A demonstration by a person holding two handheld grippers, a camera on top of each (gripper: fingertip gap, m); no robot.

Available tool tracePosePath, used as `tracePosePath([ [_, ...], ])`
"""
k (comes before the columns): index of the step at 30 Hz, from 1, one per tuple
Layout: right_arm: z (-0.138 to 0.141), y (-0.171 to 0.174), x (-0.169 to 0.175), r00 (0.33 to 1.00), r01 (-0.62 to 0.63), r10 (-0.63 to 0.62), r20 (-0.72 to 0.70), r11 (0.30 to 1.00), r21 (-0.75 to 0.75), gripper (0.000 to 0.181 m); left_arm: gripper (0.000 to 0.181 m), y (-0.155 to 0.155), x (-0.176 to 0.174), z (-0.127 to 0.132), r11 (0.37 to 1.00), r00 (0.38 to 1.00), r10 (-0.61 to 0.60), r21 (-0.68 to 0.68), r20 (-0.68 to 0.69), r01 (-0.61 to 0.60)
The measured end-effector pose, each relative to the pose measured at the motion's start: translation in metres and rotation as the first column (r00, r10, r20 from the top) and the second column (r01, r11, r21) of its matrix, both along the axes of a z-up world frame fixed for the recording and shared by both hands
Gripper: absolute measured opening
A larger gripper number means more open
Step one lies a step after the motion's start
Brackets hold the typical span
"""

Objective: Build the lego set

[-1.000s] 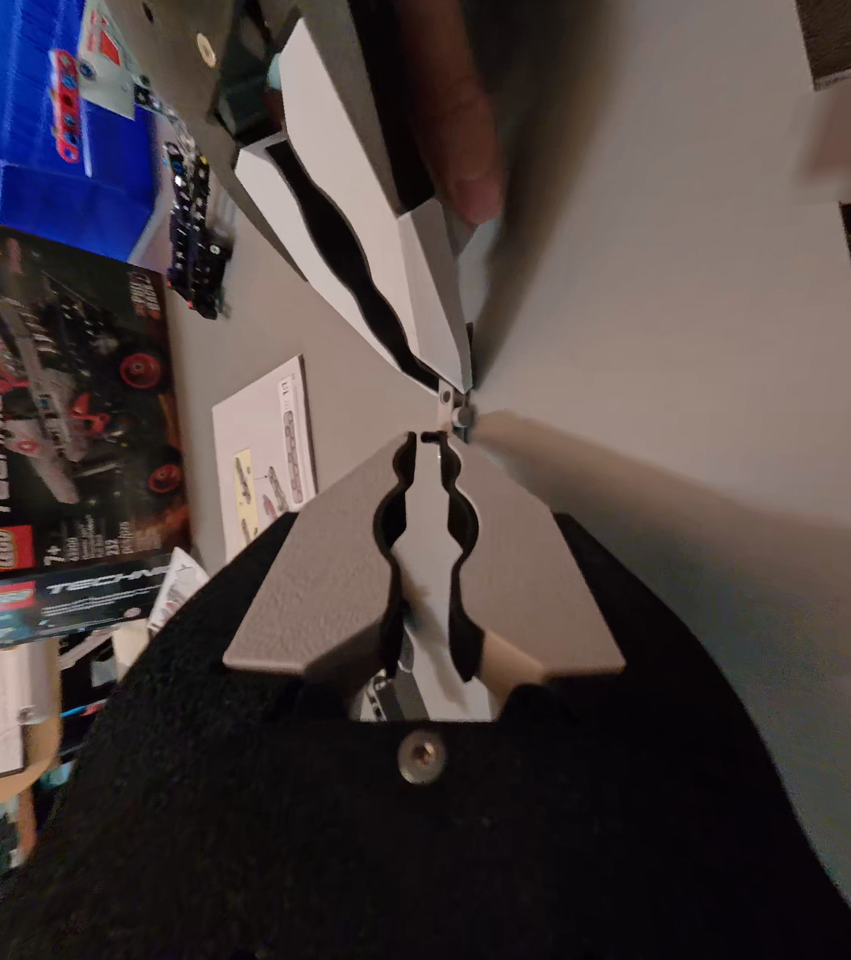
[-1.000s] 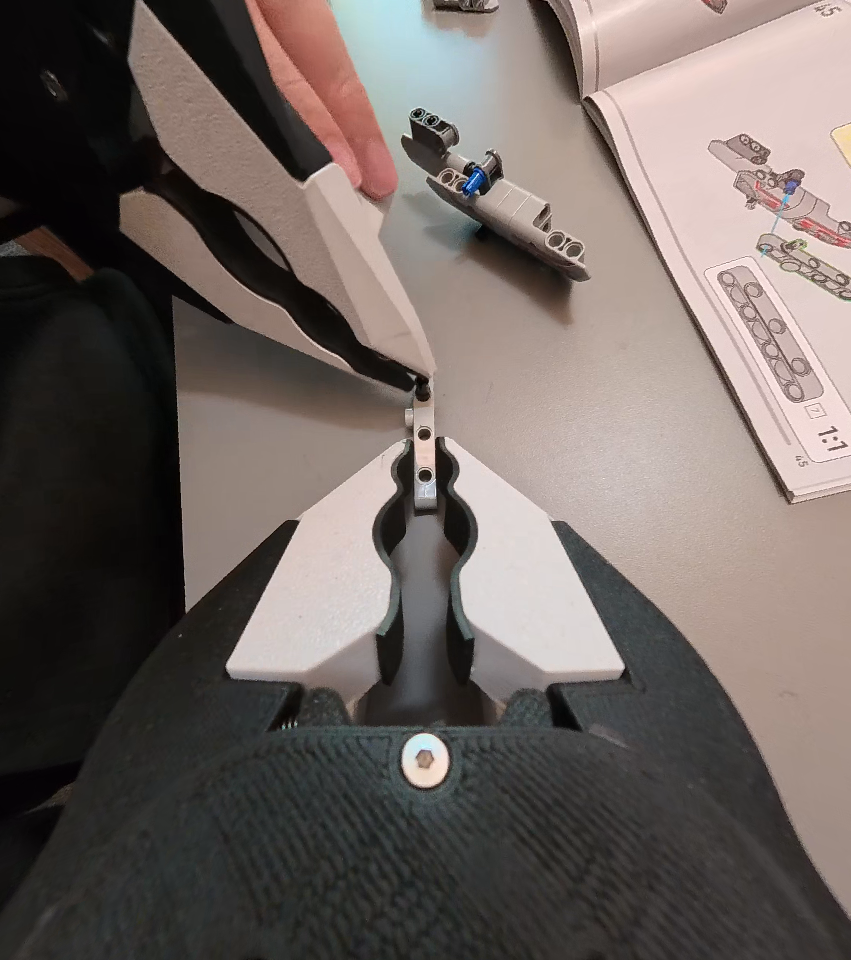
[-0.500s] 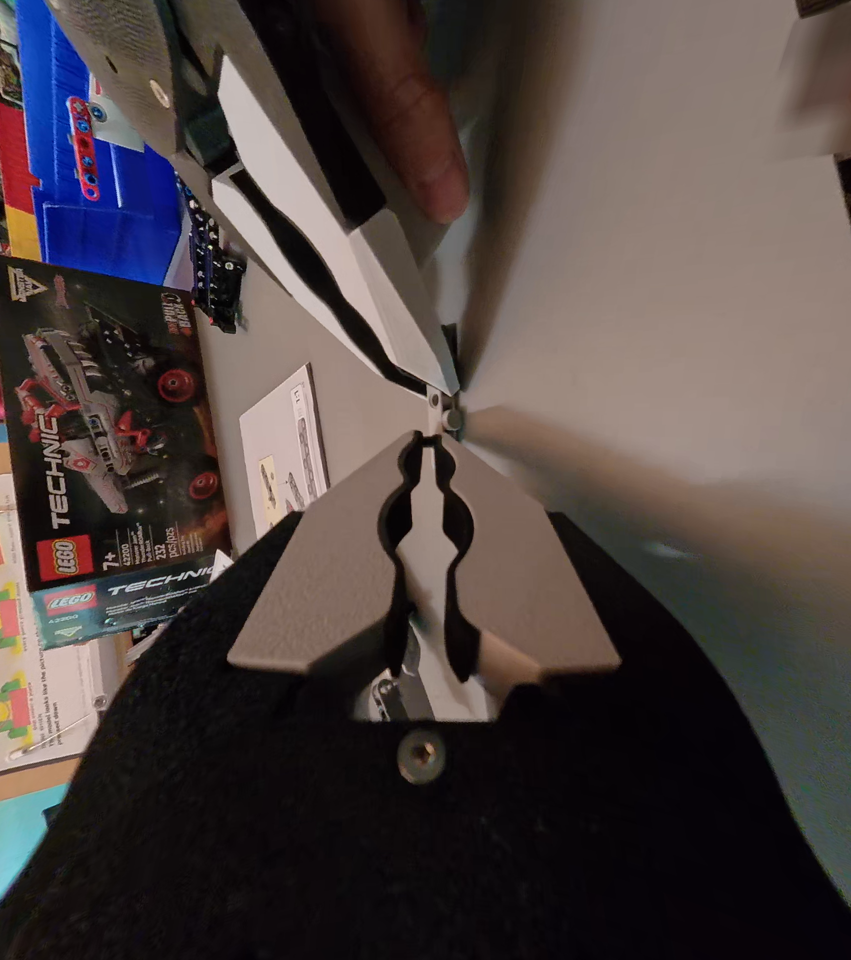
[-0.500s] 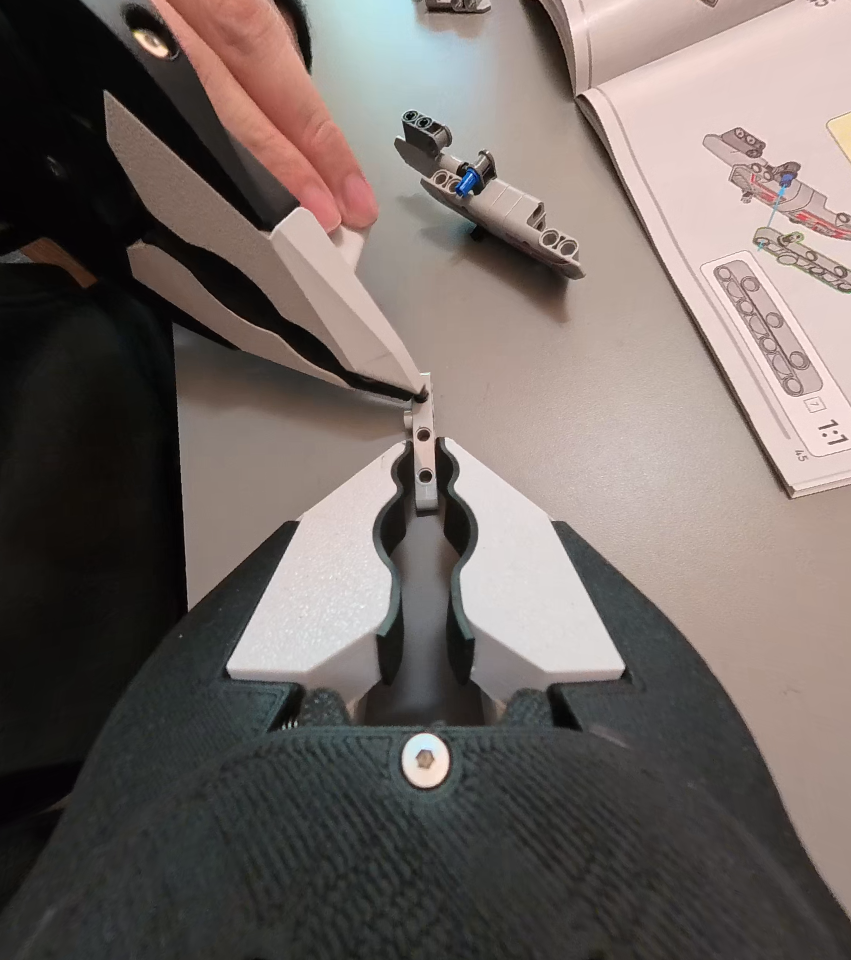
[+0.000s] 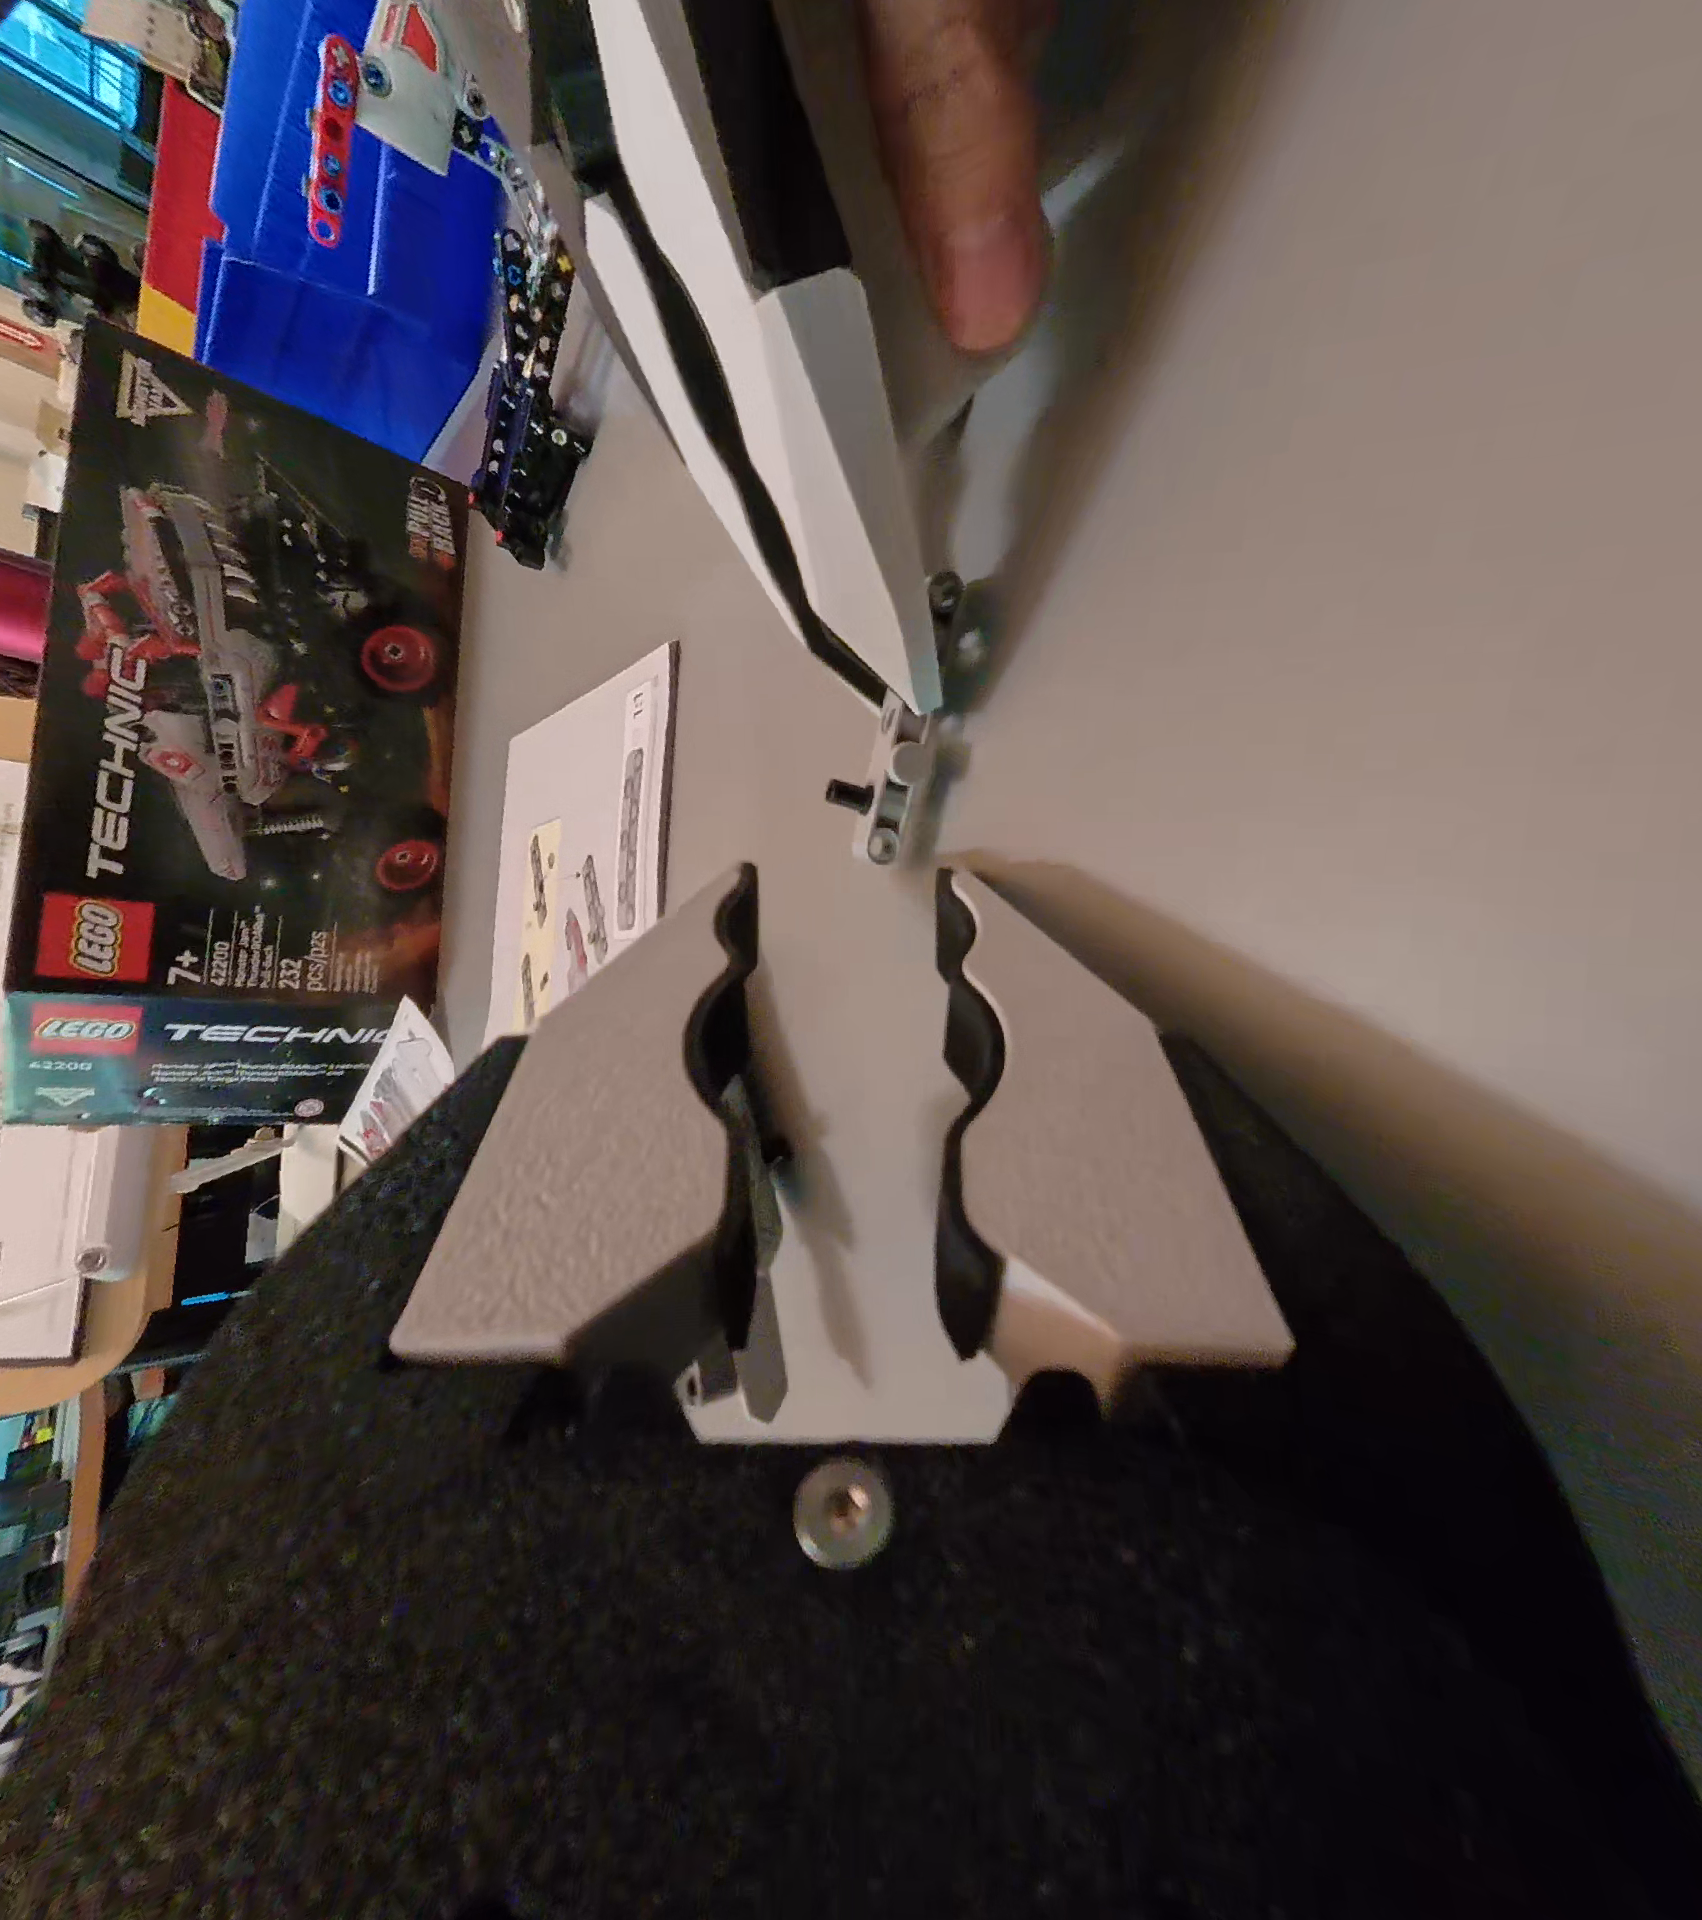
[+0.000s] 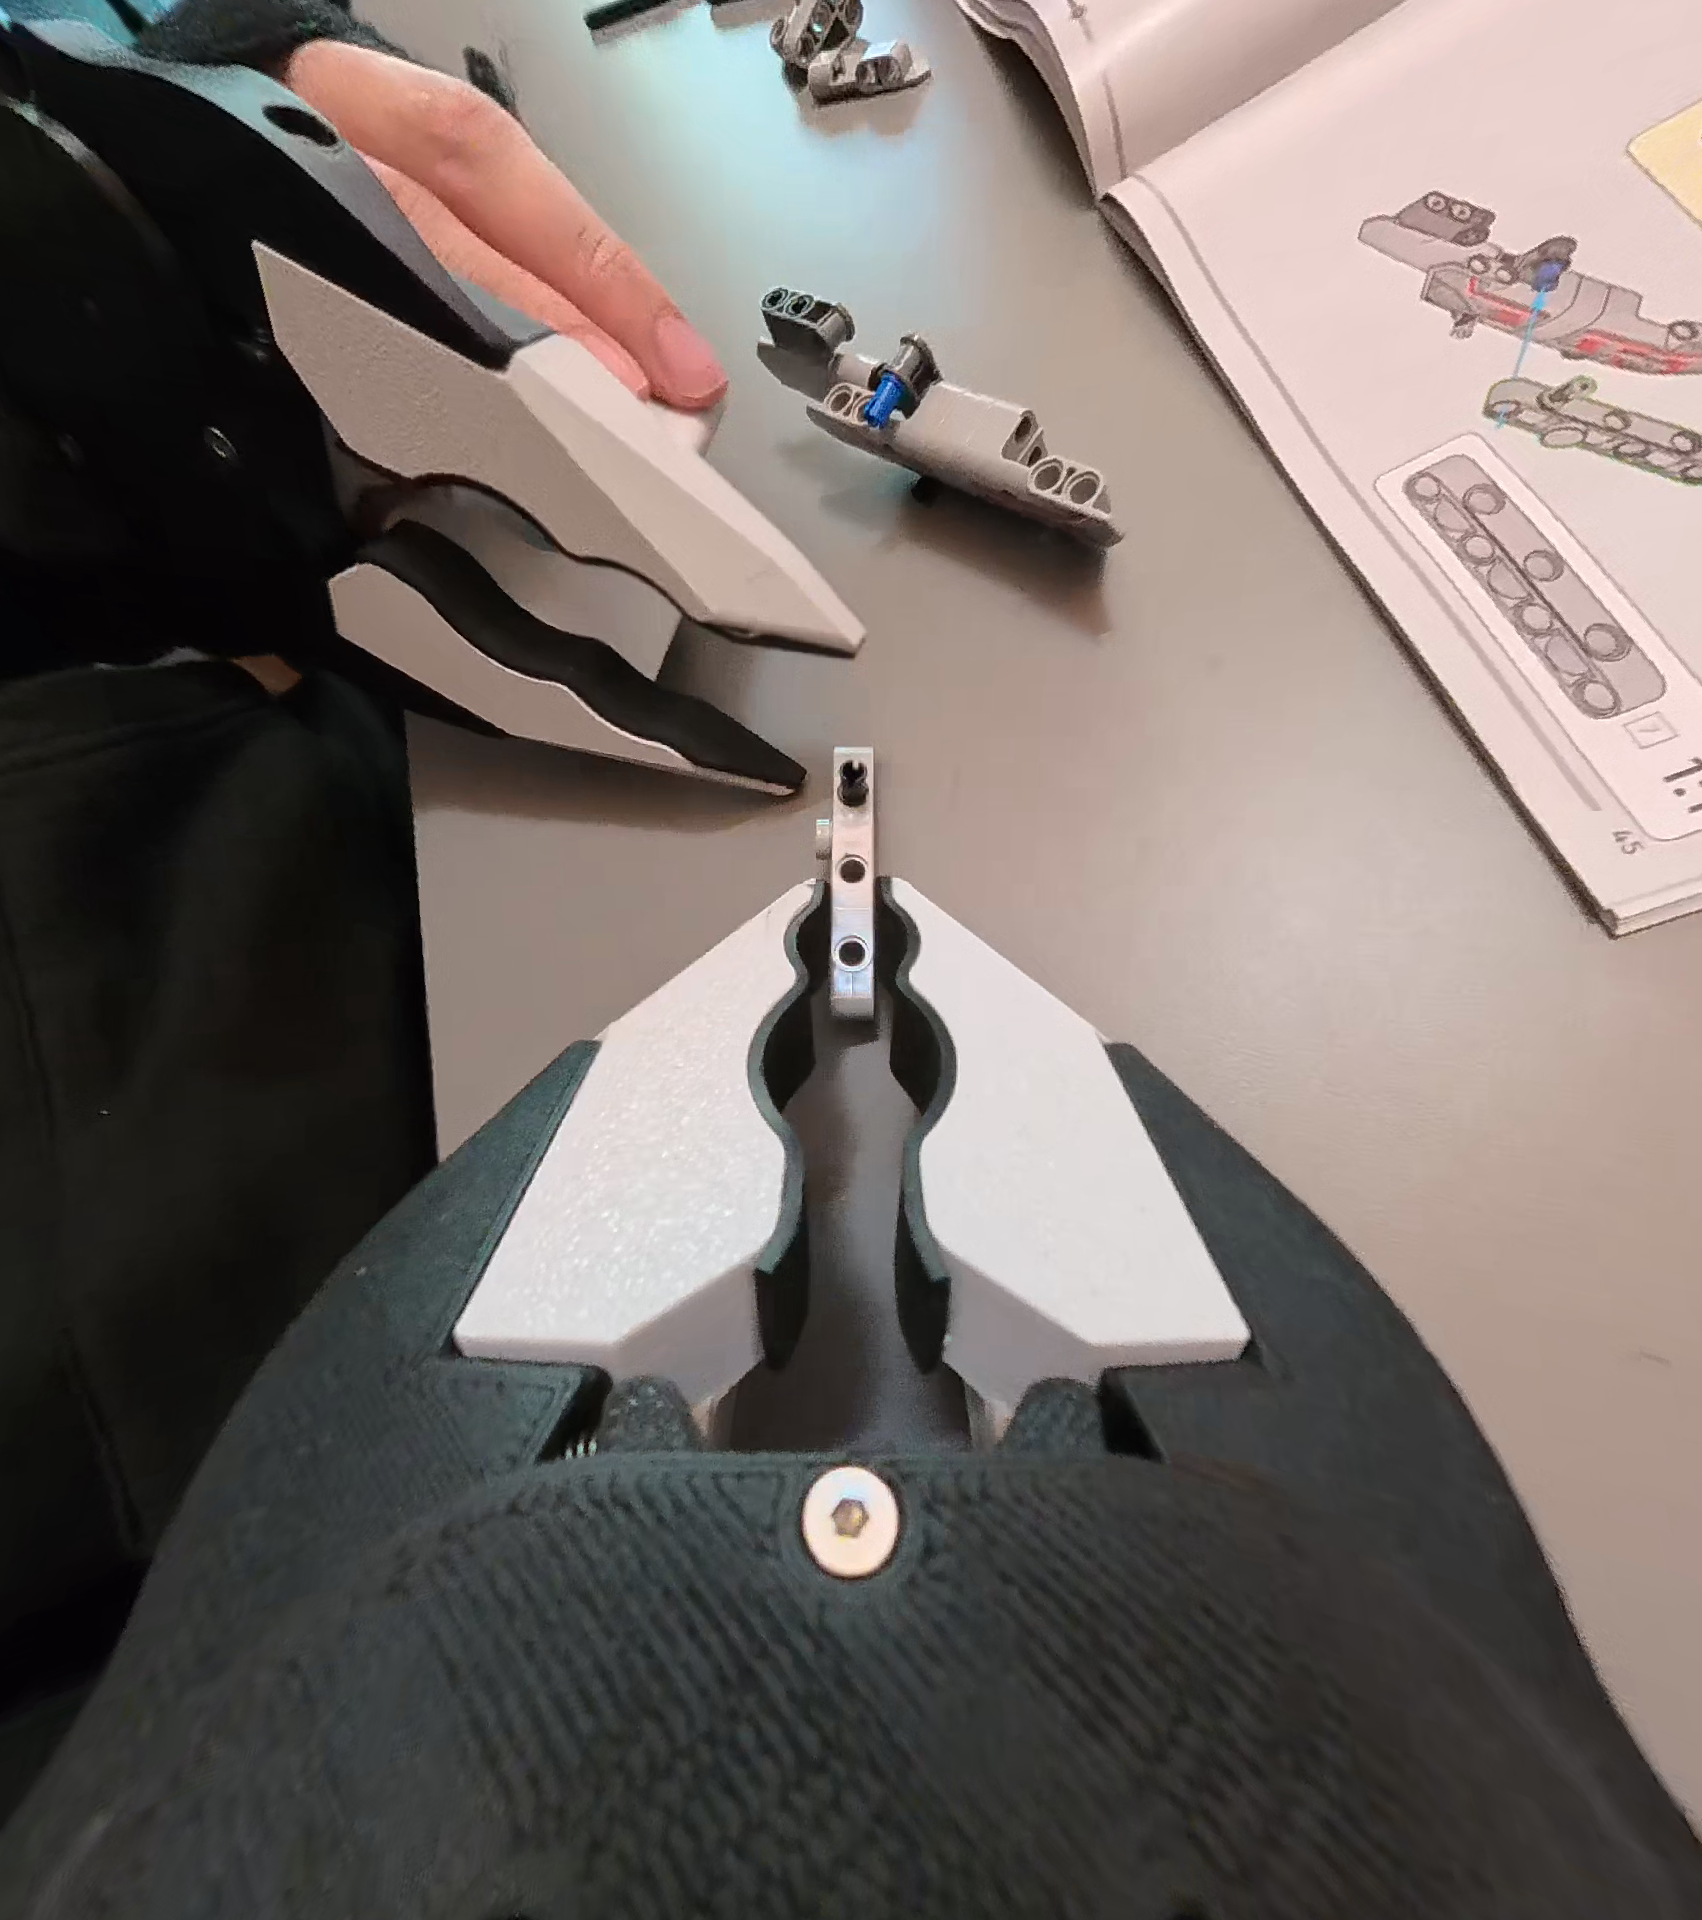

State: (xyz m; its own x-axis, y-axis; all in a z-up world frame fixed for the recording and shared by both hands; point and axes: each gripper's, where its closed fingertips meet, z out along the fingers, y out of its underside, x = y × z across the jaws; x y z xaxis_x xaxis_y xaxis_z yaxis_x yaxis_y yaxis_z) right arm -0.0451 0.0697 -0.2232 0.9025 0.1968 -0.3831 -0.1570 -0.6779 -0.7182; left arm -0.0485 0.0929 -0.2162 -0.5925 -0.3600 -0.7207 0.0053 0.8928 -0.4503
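My right gripper is shut on a light grey beam and holds it above the table. A small black pin sits in the beam's far end hole. My left gripper is open and empty, with its tips just left of the beam's end and apart from it. In the left wrist view, my open left gripper faces the beam, the pin sticks out of the beam's left side, and the right gripper reaches in from above. A grey sub-assembly with a blue pin lies on the table beyond.
An open instruction booklet lies at the right. Loose grey parts lie at the far edge. In the left wrist view a black set box, a blue box and a black part assembly stand at the left.
My left gripper has opened, let go of the black pin and drawn back from the beam. The pin stays in the beam's end hole. The right gripper keeps its hold.
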Motion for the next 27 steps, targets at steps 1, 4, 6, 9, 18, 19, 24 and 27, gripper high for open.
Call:
tracePosePath([
  [1,0.001,-0.001,-0.003,1.0,-0.008,0.008,-0.028,1.0,0.002,0.007,0.032,0.0,0.001,0.0,1.0,1.0,-0.002,0.004,-0.007,0.002],
  [4,0.005,-0.002,-0.008,0.995,-0.023,0.024,-0.098,1.0,0.01,0.007,0.039,-0.005,0.002,0.002,1.0,0.999,-0.021,-0.007,-0.035,0.021],
  [6,0.006,-0.002,-0.007,0.992,-0.004,0.005,-0.128,1.0,0.009,0.007,0.042,-0.012,0.0,0.003,0.998,0.997,-0.053,-0.024,-0.058,0.052],
  [9,0.01,-0.003,-0.008,0.98,-0.001,0.004,-0.199,1.0,0.017,0.007,0.04,-0.017,0.002,0.002,0.998,0.996,-0.068,-0.022,-0.062,0.067],
  [18,0.011,-0.003,-0.009,0.968,0.007,-0.003,-0.25,1.0,0.015,0.007,0.015,-0.018,0.01,-0.003,0.997,0.998,-0.06,0.04,-0.007,0.061],
  [19,0.011,-0.003,-0.009,0.967,0.009,-0.005,-0.256,1.0,0.013,0.007,0.014,-0.018,0.009,-0.004,0.998,0.998,-0.058,0.03,-0.018,0.059],
  [24,0.011,-0.003,-0.009,0.966,0.011,-0.008,-0.26,1.0,0.01,0.007,0.014,-0.018,0.01,-0.005,0.998,0.998,-0.06,0.028,-0.015,0.06],
  [27,0.01,-0.003,-0.008,0.967,0.015,-0.012,-0.255,1.0,0.007,0.006,0.014,-0.018,0.01,-0.005,0.998,0.998,-0.056,0.013,0.0,0.056],
])
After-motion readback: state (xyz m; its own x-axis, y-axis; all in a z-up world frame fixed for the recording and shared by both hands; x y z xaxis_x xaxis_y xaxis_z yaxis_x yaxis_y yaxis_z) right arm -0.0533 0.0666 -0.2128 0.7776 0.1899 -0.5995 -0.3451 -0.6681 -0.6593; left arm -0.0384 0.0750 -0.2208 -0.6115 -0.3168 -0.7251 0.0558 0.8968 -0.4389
